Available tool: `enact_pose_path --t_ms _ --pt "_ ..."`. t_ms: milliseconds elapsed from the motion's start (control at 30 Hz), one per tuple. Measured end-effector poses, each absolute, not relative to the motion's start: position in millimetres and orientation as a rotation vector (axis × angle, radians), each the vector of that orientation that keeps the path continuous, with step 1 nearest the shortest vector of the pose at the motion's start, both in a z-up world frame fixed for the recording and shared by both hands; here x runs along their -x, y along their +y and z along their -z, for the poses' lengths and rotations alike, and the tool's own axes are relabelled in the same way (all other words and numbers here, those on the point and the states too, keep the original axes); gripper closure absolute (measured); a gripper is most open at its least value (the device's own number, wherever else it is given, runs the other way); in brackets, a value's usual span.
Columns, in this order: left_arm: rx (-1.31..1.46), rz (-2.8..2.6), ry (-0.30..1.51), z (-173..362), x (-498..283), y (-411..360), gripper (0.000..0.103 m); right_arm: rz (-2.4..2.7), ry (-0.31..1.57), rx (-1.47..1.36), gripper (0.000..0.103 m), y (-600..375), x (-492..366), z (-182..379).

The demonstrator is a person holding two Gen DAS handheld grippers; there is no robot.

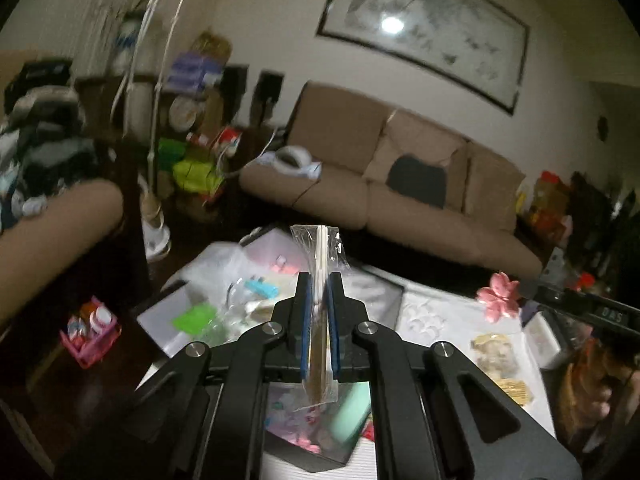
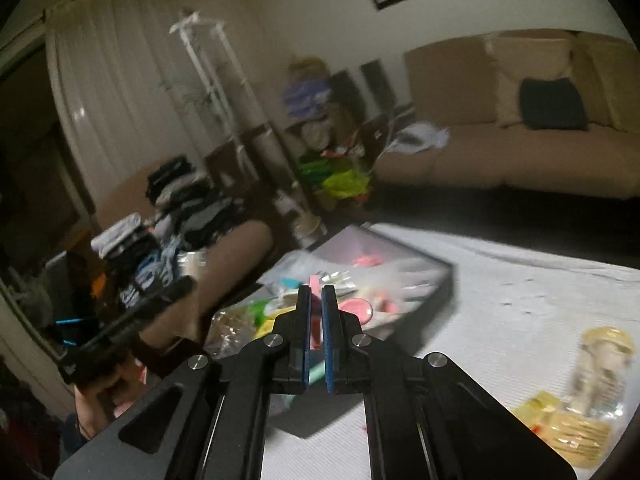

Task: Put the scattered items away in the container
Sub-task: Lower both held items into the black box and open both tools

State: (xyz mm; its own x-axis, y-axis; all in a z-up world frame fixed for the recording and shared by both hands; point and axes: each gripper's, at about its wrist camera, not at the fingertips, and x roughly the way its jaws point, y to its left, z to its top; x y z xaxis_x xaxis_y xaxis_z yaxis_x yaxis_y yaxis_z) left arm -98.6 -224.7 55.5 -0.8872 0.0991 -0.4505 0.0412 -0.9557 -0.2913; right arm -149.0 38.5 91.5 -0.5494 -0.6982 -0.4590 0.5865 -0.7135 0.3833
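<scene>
1. My left tongs (image 1: 319, 280) were clamped on a flat cellophane-wrapped packet (image 1: 320, 252), held up over the black-rimmed container (image 1: 394, 300).
2. Right tongs (image 2: 317, 294) were closed w/ nothing gripped, raised over the same container (image 2: 448, 276).
3. Packet looked light, thin, slick wrap; prob. stiff inside, blur made it hard to say. Pinching mid-body across the flat faces suited it.
4. Yellow packets (image 2: 568, 428) lay loose on the white surface (image 2: 500, 292).

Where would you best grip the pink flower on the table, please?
Take the pink flower from above, closing on two opposite petals. It lies flat on the white cloth, so a side approach finds only thin edges; blur hides finer detail.
</scene>
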Motion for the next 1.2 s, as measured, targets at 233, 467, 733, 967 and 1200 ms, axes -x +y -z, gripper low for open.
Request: enact_pose_path --t_ms 233,467,733,967,1200 --pt "0.854 -2.991 -0.526 -12 138 -239 0.096 2.206 -0.223 -0.922 0.099 -49 212 -45" --pt "1.045 -2.986 -0.342 19 152 -217 0.093 2.188 -0.193 -1.055 0.099 -70 236 -1" --pt "1.144 -2.986 -0.301 38 160 -207 0.082 2.193 -0.21 -1.136 0.098 -69 234 42" --pt "1.058 -3.087 -0.289 -16 137 -196 0.0 2.357 -0.065 -0.898 0.018 -3 198 -28" --pt "1.107 -2.951 -0.442 -20 78 -164 0.0 2.507 -0.123 -0.874 0.016 127 159 -54"
